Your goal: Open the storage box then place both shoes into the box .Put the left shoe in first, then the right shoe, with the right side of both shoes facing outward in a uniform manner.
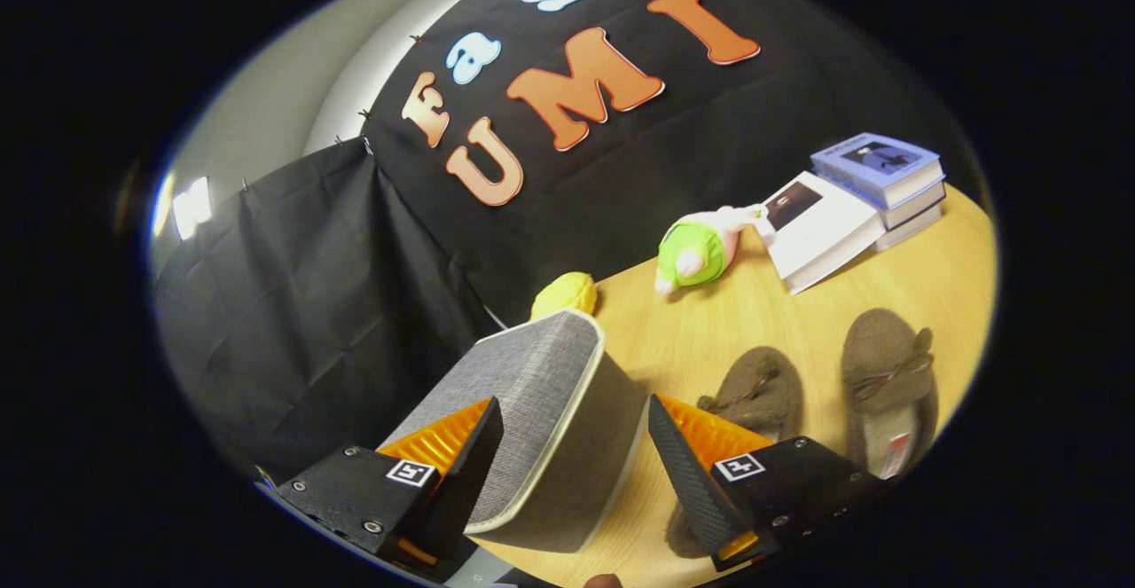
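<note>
**Between the tongs: the box lid**

At the bottom middle of the frame, the tongs (567, 459) stand wide, with the grey storage box (550, 419) between the fingers; I cannot tell if they touch it. To the lower right on the desk (798, 304) lie two brown shoes (887, 384), side by side, toes pointing away. One box, two shoes.
</note>
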A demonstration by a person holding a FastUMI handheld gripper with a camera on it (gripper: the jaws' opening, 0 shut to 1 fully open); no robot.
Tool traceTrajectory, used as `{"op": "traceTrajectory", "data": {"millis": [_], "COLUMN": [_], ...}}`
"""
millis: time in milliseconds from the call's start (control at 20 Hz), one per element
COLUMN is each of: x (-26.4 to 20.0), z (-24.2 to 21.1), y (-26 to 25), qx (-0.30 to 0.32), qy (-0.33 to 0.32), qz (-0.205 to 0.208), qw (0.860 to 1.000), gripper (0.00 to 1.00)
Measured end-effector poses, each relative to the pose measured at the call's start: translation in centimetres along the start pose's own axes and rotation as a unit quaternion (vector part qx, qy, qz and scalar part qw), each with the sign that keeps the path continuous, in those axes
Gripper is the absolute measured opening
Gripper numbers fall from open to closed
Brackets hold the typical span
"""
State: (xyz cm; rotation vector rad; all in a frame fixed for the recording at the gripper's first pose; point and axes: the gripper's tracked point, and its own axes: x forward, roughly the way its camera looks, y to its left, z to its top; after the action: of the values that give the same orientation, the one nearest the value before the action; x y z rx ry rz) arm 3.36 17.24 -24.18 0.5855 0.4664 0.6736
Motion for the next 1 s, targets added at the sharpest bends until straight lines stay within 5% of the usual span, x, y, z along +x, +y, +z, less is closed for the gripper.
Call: {"op": "traceTrajectory", "data": {"millis": [750,850,1000], "x": [3.3,3.4,3.6], "z": [-4.1,-4.0,-3.9], "y": [4.2,3.9,3.7], "qx": [0.154,0.163,0.19], "qy": [0.043,0.04,0.036], "qz": [0.127,0.121,0.124], "qw": [0.979,0.978,0.973], "gripper": [0.97,0.95,0.75]}}
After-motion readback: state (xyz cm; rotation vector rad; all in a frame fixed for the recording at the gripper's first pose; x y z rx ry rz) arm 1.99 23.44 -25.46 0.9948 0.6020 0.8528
